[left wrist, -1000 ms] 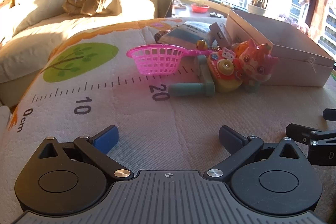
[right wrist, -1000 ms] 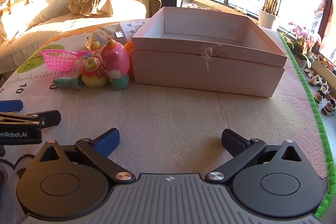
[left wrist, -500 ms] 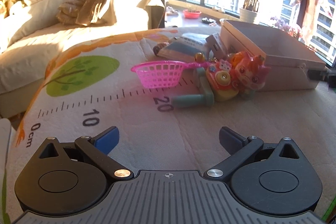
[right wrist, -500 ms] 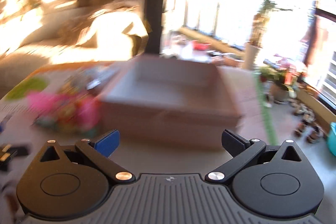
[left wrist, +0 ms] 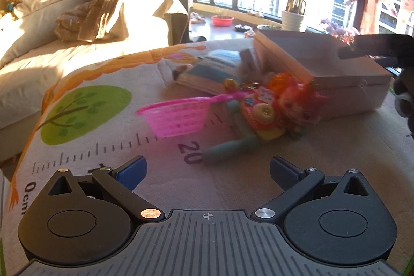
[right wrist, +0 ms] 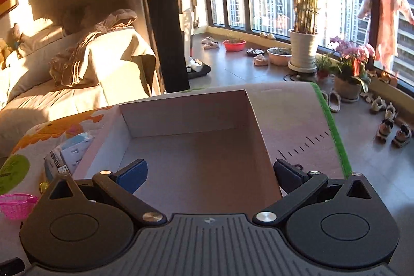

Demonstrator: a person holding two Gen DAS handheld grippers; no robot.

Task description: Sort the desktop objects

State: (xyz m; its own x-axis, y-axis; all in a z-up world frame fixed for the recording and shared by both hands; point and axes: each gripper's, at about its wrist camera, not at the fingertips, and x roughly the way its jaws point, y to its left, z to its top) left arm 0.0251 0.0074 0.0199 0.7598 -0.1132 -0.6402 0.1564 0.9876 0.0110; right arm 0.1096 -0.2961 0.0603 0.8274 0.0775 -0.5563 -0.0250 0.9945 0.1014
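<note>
Left gripper [left wrist: 207,167] is hovering low over the printed mat [left wrist: 103,136] on the worktop, its jaws standing wide and holding nothing. The toy pile is lying ahead of these jaws and slightly to the right, near but not touching. Foremost in it is the pink net scoop [left wrist: 176,118], basket end pointing left, handle running right and away into the pile; its long axis is lying crosswise to the line of the jaws, tilted a little. Just beyond, the teal handle [left wrist: 230,148] is lying on a similar slant, resting against the orange-and-pink toys [left wrist: 282,105], whose details are blurring. Behind them the blue-and-white packet [left wrist: 212,69] is leaning against the open box [left wrist: 346,84].

Right gripper [right wrist: 209,172] is hanging above that box [right wrist: 196,154], jaws likewise wide and holding nothing, looking down into an interior that is showing no contents. From this view the scoop [right wrist: 15,206] is sitting at far left.

Judgement: the left gripper is the nearer to the toys, and the scoop is the closest piece; a grasp across its handle would be calling for little wrist rotation.
</note>
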